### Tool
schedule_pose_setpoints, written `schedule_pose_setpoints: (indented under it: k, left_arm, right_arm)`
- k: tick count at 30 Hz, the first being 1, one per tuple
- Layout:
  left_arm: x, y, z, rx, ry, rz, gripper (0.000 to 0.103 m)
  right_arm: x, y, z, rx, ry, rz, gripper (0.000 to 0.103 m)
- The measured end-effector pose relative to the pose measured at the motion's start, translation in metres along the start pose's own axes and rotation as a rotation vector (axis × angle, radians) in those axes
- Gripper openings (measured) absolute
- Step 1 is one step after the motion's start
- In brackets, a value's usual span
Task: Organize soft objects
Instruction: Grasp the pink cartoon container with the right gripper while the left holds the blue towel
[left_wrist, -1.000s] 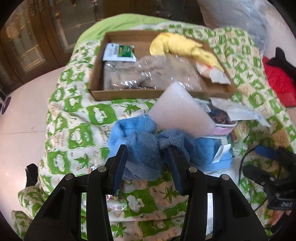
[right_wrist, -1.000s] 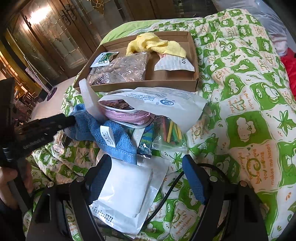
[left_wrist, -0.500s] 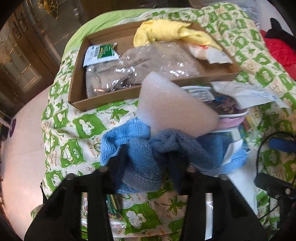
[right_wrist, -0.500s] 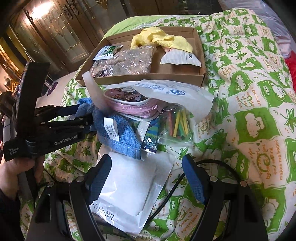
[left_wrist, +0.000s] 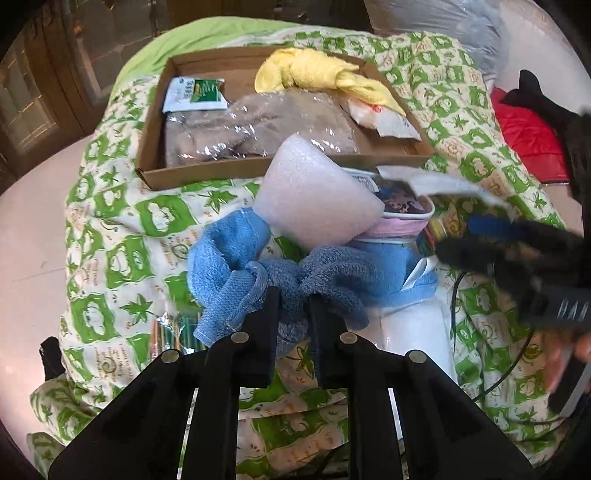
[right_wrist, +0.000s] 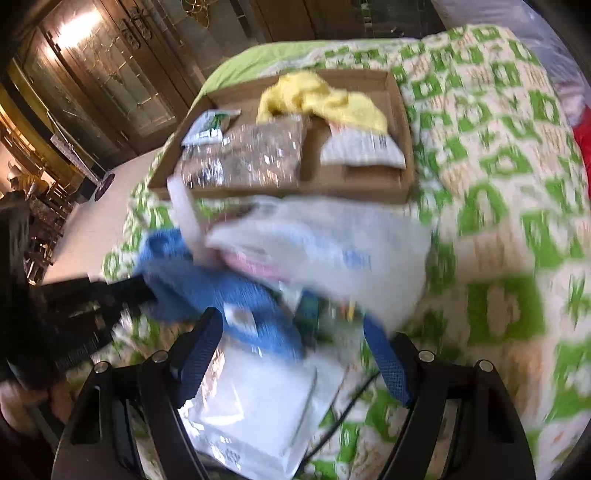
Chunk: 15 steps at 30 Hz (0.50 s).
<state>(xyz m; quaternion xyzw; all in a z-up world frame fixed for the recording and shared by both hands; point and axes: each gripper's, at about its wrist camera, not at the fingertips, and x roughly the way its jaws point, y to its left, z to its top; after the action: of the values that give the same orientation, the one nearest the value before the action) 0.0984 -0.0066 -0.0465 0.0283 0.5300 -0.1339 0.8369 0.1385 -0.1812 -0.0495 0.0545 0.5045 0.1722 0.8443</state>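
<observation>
A blue towel (left_wrist: 236, 269) lies bunched on the green-patterned bedspread (left_wrist: 110, 229), partly under a white foam sheet (left_wrist: 314, 199) and a pink pouch (left_wrist: 391, 227). My left gripper (left_wrist: 293, 295) is shut on a fold of the blue towel. The towel also shows in the right wrist view (right_wrist: 207, 288), blurred. My right gripper (right_wrist: 291, 332) is open above a white plastic packet (right_wrist: 255, 402), near the towel's edge. A cardboard box (left_wrist: 207, 170) behind holds a yellow cloth (left_wrist: 314, 72) and a bagged grey cloth (left_wrist: 258, 125).
A green sachet (left_wrist: 195, 94) and a white packet (left_wrist: 384, 120) lie in the box. A clear bag with coloured sticks (right_wrist: 347, 310) and a black cable (left_wrist: 491, 380) lie on the bedspread. Red fabric (left_wrist: 528, 140) sits at the right. Floor lies to the left.
My left gripper closed on the blue towel and bunched it. My right gripper moved toward the pile; its view is now blurred.
</observation>
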Motion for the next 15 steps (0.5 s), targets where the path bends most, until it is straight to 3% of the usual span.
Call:
schedule_pose_setpoints:
  k: [2, 5, 6, 8, 12, 15]
  left_arm:
    - [0.001, -0.002, 0.0, 0.006, -0.002, 0.004, 0.024]
    - [0.006, -0.006, 0.001, 0.023, 0.007, 0.01, 0.055]
    - [0.008, -0.007, 0.001, 0.031, 0.013, 0.019, 0.06]
    - [0.011, -0.008, 0.0, 0.041, 0.022, 0.031, 0.06]
    - [0.017, -0.006, 0.0, 0.037, 0.041, 0.028, 0.076]
    - [0.023, -0.006, 0.001, 0.038, 0.05, 0.058, 0.076]
  right_arm:
    - [0.005, 0.0, 0.01, 0.016, 0.024, 0.003, 0.079]
    - [0.02, 0.004, 0.023, 0.017, 0.073, -0.002, 0.079]
    - [0.027, 0.007, 0.025, 0.01, 0.091, -0.006, 0.079]
    - [0.035, 0.012, 0.029, 0.001, 0.106, -0.006, 0.079]
    - [0.057, 0.024, 0.038, -0.051, 0.143, -0.045, 0.079]
    - [0.071, 0.028, 0.043, -0.073, 0.162, -0.057, 0.081]
